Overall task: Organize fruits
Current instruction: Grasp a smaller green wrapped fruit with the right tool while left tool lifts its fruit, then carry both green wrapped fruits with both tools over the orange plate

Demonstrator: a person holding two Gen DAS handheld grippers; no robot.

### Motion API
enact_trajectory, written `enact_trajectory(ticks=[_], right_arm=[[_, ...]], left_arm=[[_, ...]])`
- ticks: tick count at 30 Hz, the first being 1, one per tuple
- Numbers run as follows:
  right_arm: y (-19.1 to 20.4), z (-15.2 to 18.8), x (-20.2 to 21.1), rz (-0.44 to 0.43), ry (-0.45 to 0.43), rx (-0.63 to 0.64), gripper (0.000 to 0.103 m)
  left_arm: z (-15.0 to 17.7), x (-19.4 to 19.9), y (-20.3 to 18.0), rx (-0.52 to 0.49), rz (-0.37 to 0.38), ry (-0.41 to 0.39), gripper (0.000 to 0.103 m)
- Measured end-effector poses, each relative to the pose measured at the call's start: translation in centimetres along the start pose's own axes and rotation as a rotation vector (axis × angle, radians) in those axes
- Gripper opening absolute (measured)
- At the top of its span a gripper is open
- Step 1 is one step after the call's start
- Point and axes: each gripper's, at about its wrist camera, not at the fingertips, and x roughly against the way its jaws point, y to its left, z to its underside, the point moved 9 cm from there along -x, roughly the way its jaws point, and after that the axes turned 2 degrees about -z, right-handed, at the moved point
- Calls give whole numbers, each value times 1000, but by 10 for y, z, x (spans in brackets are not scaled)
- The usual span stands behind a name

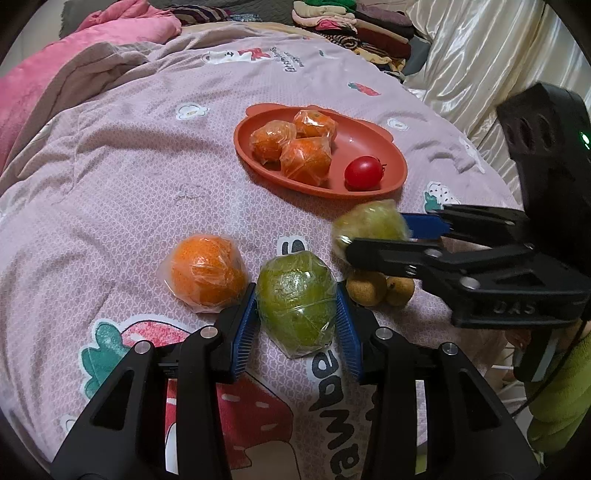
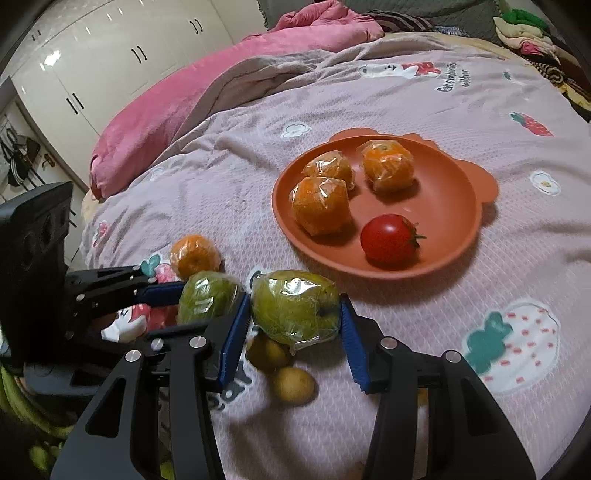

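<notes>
Fruit gripped in both grippers beside the plate.

A wrapped green fruit (image 1: 295, 302) was clamped on the bed (image 1: 129, 184) by the left gripper (image 1: 297, 325); a second one (image 2: 295, 306), apparently lifted above two small brown fruits (image 2: 293, 384), was pinched by the right gripper (image 2: 293, 339), seemingly for transfer. On the plate (image 2: 443, 206), room was left near the tomato (image 2: 389, 238), beside three oranges (image 2: 321, 205); a fourth orange (image 1: 207, 273) lay just beside the left gripper.

A bed (image 2: 480, 314) under a mauve cartoon-print quilt (image 1: 147, 184) fills the room. A pink blanket (image 2: 207, 92) lies bunched along its far edge, folded clothes (image 1: 354, 26) stacked beyond. Glossy white wardrobe doors (image 2: 110, 48) reflect ceiling light; cream satin fabric (image 1: 480, 55) drapes one side.
</notes>
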Motion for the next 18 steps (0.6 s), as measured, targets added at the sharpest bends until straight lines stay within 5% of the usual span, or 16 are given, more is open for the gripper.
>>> enact_trajectory(ticks=[18], right_arm=[[-28, -4, 65, 71, -126, -47, 46]], left_arm=[[-18, 18, -13, 0, 5, -28, 32]])
